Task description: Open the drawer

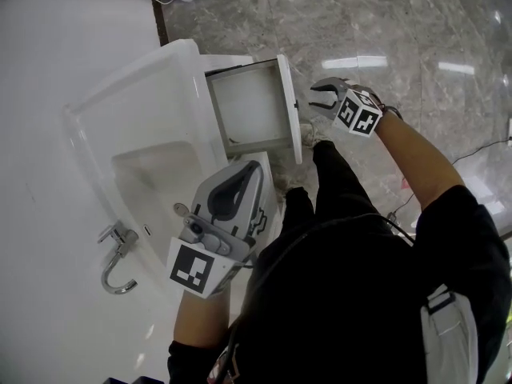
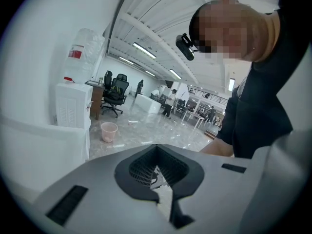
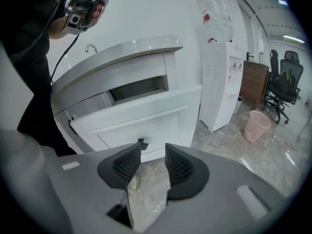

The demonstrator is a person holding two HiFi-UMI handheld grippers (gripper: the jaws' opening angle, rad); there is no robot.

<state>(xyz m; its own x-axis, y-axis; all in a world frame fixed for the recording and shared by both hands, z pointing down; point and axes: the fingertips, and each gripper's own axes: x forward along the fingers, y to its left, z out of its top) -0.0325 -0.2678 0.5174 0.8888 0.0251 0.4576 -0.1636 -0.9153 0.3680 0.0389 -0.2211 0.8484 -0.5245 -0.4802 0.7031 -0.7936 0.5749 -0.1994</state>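
Observation:
The top drawer (image 1: 250, 106) of a white vanity cabinet (image 1: 136, 94) stands pulled out, and its front panel (image 1: 289, 106) faces the person. In the right gripper view the drawer front (image 3: 141, 118) shows a small black handle (image 3: 142, 143) just beyond the pads. My right gripper (image 1: 314, 100) (image 3: 152, 152) is open, close to that front, with nothing between its fingers. My left gripper (image 1: 252, 169) (image 2: 157, 148) is shut and empty. It is held over the counter edge beside the sink and points away from the drawer.
A sink basin (image 1: 152, 182) with a chrome faucet (image 1: 116, 258) is set in the counter. A water dispenser (image 3: 222, 82) and a pink bin (image 3: 257, 125) stand to the cabinet's side. A cable (image 1: 480, 146) lies on the marble floor. Office chairs and people are far off.

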